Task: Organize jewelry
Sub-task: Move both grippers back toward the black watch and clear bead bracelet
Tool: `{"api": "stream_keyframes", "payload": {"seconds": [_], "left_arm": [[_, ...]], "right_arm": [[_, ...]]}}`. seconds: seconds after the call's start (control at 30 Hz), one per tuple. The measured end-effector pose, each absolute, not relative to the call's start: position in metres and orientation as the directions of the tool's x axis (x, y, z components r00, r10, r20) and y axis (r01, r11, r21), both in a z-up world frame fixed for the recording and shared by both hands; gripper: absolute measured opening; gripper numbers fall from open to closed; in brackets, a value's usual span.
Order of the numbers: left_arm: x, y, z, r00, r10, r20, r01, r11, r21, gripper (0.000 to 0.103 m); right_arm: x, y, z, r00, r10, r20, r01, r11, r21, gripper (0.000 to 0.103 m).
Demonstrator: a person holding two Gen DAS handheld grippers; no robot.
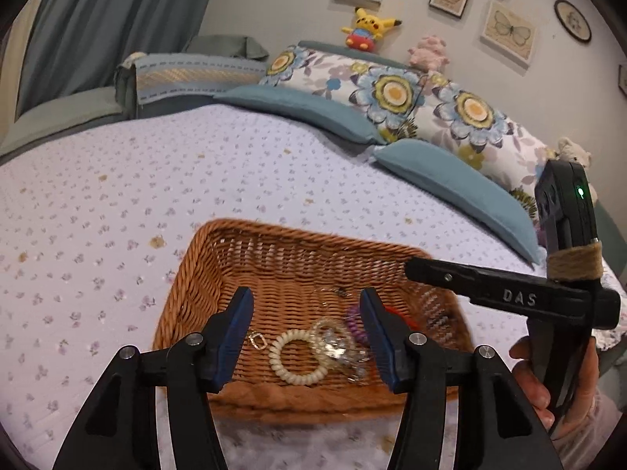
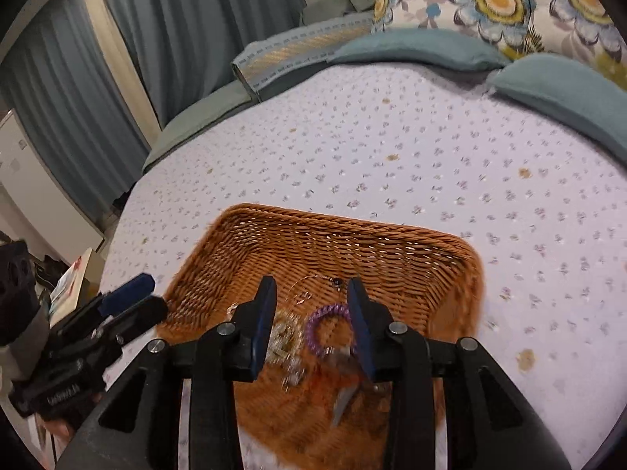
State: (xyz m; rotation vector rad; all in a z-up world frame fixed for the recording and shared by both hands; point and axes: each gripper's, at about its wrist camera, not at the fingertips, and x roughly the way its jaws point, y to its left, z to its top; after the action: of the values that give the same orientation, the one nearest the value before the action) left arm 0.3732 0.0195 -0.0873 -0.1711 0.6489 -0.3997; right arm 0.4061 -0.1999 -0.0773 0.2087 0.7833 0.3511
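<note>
A brown wicker basket (image 1: 219,270) sits on the bed and holds jewelry: a cream coil bracelet (image 1: 298,356), a clear beaded bracelet (image 1: 333,342), a purple coil bracelet (image 1: 354,323), a small gold piece (image 1: 256,340) and something red (image 1: 403,319). My left gripper (image 1: 305,333) is open and empty above the basket's near side. My right gripper (image 2: 311,323) is open and empty over the same basket (image 2: 392,250), with the purple coil (image 2: 327,329) and clear beads (image 2: 284,337) between its fingers. The right gripper also shows in the left wrist view (image 1: 493,288).
The bed has a lilac flowered bedspread (image 1: 156,196). Blue pillows (image 1: 454,188) and a flowered cushion (image 1: 392,94) lie at the head. Plush toys (image 1: 368,27) sit on the headboard. Grey curtains (image 2: 98,78) hang to the left.
</note>
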Motion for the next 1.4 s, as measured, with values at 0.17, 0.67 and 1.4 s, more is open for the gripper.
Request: {"api": "stream_keyframes", "payload": {"seconds": [0.17, 0.67, 1.4], "left_arm": [[0.329, 0.026, -0.059, 0.733, -0.436, -0.522, 0.33, 0.899, -0.288, 0.058], [0.184, 0.049, -0.059, 0.711, -0.464, -0.528, 0.3, 0.88, -0.369, 0.058], [0.138, 0.037, -0.158, 0.633, -0.43, -0.644, 0.234, 0.899, -0.37, 0.058]], "right_arm": [[0.351, -0.208, -0.046, 0.684, 0.396, -0.613, -0.246, 0.916, 0.317, 0.04], [0.167, -0.199, -0.038, 0.726, 0.314, -0.612, -0.221, 0.949, 0.225, 0.052], [0.094, -0.166, -0.147, 0.624, 0.218, -0.75, -0.073, 0.972, 0.221, 0.059]]}}
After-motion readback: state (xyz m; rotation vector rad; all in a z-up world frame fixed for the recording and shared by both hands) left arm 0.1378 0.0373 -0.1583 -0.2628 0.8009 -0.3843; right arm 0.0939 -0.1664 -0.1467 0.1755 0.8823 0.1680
